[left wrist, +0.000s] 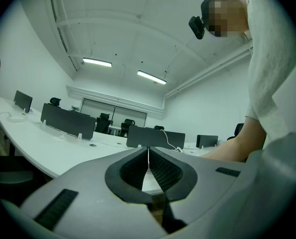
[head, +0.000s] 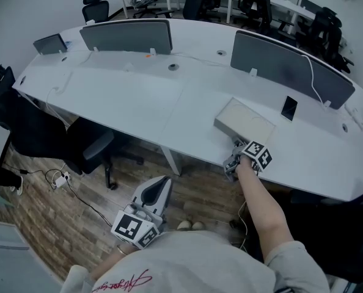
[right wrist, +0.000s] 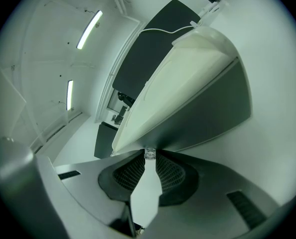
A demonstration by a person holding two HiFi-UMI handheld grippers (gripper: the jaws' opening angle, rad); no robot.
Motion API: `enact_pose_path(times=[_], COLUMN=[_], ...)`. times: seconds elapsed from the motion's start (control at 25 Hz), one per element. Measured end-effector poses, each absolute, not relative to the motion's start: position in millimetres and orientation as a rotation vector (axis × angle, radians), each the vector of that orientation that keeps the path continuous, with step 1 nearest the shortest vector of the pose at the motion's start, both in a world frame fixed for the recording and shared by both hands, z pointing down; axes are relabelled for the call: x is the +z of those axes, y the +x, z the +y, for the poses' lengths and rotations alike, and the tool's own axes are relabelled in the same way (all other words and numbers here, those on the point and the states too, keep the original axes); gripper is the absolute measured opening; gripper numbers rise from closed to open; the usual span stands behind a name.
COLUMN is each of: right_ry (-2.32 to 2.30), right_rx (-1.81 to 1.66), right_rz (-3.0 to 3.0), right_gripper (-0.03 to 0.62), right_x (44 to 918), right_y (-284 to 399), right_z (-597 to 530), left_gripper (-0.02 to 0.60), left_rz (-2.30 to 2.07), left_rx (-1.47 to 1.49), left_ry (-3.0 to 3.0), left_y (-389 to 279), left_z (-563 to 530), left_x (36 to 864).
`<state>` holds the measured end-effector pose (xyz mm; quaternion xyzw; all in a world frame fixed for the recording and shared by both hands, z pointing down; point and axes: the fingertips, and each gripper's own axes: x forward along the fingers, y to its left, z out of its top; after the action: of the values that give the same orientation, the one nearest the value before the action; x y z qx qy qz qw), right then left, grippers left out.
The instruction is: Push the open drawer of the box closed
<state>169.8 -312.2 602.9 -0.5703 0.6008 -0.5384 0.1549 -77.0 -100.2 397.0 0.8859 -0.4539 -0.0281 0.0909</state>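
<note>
A pale flat box [head: 245, 122] lies on the white desk [head: 139, 96] near its front edge. In the right gripper view the box [right wrist: 188, 78] fills the frame, with its grey front face turned toward the jaws. A small clear drawer knob [right wrist: 149, 154] sits between the pads at the tips. My right gripper [head: 236, 146] is at the box's near side, shut on that knob. The drawer front looks about flush with the box. My left gripper [head: 159, 185] hangs low over the floor beside the person's body, shut and holding nothing, and the left gripper view shows its jaws [left wrist: 148, 151] meeting.
Two grey divider panels [head: 126, 36] [head: 285, 66] stand on the desk. A black phone [head: 289, 107] stands just behind the box. A dark office chair [head: 77, 142] sits under the desk's left part, with cables on the wooden floor [head: 59, 179].
</note>
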Motion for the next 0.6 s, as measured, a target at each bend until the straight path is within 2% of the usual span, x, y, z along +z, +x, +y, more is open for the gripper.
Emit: enact_pose_path(times=[0.24,0.6], right_ry=[-1.536,-1.595], right_rx=[-1.528,-1.480], right_rz=[1.684,1.741], right_gripper=[0.083,0.170], right_x=[598.3,593.0], right_y=[168.3,166.9], right_z=[-314.0,-311.0], left_gripper=[0.018,0.018], left_rz=[-1.330,-1.303], left_rx=[-0.086,-0.090], left_ry=[2.636,2.635], left_y=[-76.0,-77.5], left_z=[-100.2,-99.8], left_x=[397.3,400.3])
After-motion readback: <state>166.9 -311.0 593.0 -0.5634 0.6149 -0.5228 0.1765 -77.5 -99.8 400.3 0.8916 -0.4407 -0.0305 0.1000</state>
